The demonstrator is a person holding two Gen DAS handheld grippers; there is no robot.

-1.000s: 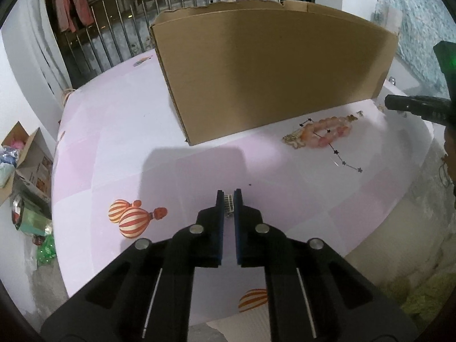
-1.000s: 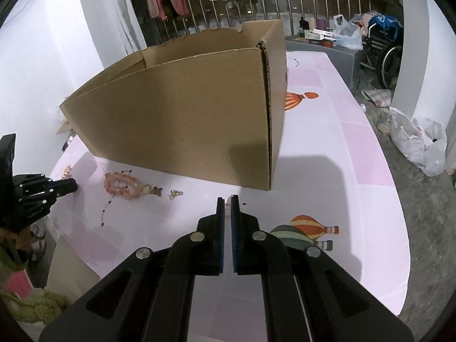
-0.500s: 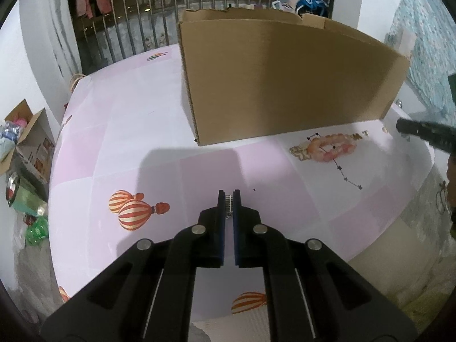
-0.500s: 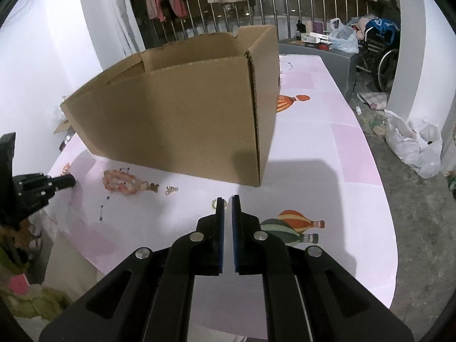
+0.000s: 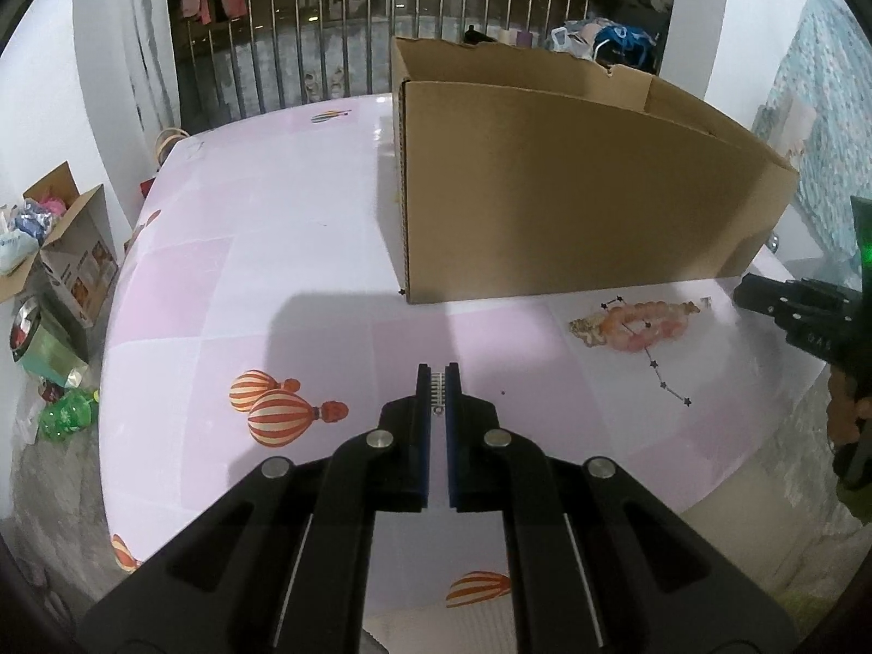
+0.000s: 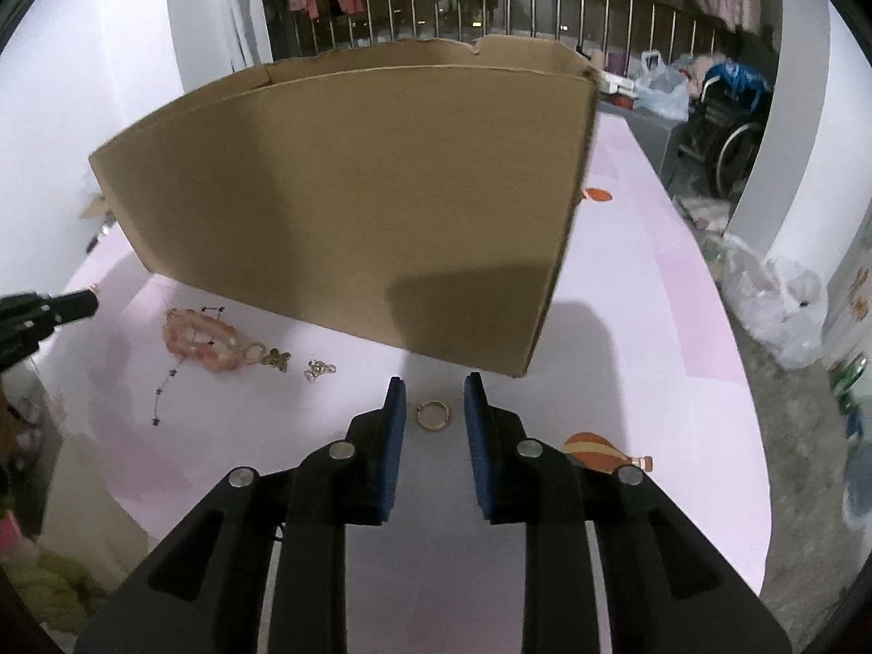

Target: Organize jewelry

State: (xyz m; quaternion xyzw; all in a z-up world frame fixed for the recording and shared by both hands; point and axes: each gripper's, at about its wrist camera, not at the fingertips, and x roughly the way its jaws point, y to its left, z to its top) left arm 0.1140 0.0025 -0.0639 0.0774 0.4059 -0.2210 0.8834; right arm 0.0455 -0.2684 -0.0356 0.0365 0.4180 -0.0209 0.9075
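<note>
Right gripper (image 6: 433,403): fingers set wide, holding nothing, framing a gold ring (image 6: 433,415) that lies flat on the tablecloth between the blue pads, touching neither as far as the view tells
Left gripper (image 5: 437,389): fingers narrow, nearly together; a small pale ribbed piece (image 5: 437,391) sits in the slit between them, whether jewelry or part of the tool I cannot tell
Cardboard box (image 6: 349,207): open-topped, at 12 o'clock from the right gripper, its near corner just beyond the ring; its inside is hidden in both views
Pink bead bracelet (image 6: 199,339): on the cloth at 10 o'clock from the right gripper, near the foot of the box wall, with a gold butterfly charm (image 6: 277,358) at its end
Dark star chain (image 6: 177,376): thin, trailing across and below the bracelet
Small silvery piece (image 6: 319,369): loose, between the charm and the ring, too small to name
Table (image 5: 272,272): pink checked cloth with balloon prints
Progress: judged early; ring, bracelet, chain and small piece all lie outside the box, nothing visibly stowed
Left to do: likely close on the ring, lift it over the box wall, then clear the rest
</note>
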